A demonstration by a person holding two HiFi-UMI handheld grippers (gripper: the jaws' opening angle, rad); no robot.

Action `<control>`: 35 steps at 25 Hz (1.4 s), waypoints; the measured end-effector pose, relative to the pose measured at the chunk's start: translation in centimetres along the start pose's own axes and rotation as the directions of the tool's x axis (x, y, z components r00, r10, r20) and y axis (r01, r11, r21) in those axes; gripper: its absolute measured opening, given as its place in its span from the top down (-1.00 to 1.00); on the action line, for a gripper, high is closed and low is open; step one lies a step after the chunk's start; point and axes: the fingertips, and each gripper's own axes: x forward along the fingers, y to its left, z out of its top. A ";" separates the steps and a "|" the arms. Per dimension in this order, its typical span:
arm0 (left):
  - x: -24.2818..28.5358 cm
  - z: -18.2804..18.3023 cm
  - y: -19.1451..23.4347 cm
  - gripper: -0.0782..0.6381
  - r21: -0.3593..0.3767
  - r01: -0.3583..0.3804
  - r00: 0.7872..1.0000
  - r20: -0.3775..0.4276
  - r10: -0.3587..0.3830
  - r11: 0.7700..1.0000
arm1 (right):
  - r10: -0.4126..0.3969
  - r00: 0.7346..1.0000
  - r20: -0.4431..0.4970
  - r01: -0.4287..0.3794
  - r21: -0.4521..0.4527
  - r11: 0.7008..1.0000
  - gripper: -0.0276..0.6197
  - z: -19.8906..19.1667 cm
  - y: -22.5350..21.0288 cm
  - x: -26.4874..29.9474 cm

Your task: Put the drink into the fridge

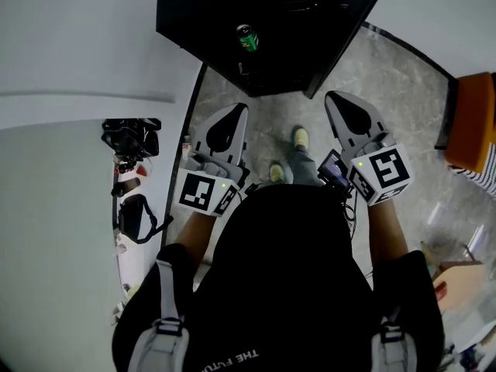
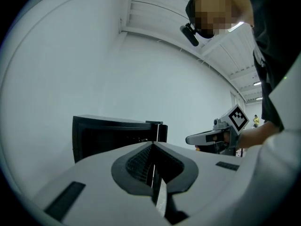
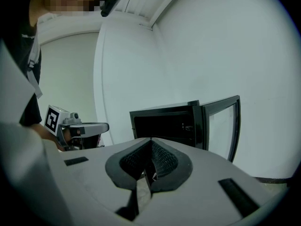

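A green drink can (image 1: 247, 37) stands upright inside the open black fridge (image 1: 201, 14) at the top of the head view. Both grippers are held a short way in front of the fridge, above the floor. My left gripper (image 1: 231, 113) has its jaws together with nothing between them; the left gripper view shows the same gripper (image 2: 153, 147) aimed at the fridge (image 2: 108, 133). My right gripper (image 1: 346, 105) is also shut and empty, and the right gripper view shows this gripper (image 3: 150, 142) pointing at the dark opening of the fridge (image 3: 164, 121). The can does not show in either gripper view.
The fridge door (image 1: 341, 29) hangs open to the right, and its glass pane (image 3: 221, 126) shows in the right gripper view. Black camera gear (image 1: 132, 138) lies on a white surface at the left. An orange seat (image 1: 473, 122) stands at the right. The person's shoes (image 1: 301, 138) rest on grey floor.
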 end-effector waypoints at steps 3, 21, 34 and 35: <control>-2.6 0.2 -0.1 0.75 0.008 -0.010 1.000 0.011 0.010 1.000 | 0.011 1.000 -0.013 -0.012 -0.012 1.000 0.87 -0.8 2.6 -0.8; -14.3 -0.6 -1.5 0.75 -0.007 -0.013 0.998 0.068 0.014 1.000 | -0.033 0.999 -0.011 0.033 -0.069 0.997 0.87 -3.5 13.5 -6.2; -14.0 -0.1 -3.9 0.75 -0.024 0.026 0.999 0.049 -0.025 0.999 | -0.060 0.998 0.009 0.061 -0.071 0.996 0.87 -2.7 13.5 -8.2; -13.8 0.1 -4.3 0.75 -0.025 0.031 0.998 0.047 -0.029 0.999 | -0.066 0.998 0.020 0.068 -0.073 0.995 0.87 -2.2 13.2 -8.4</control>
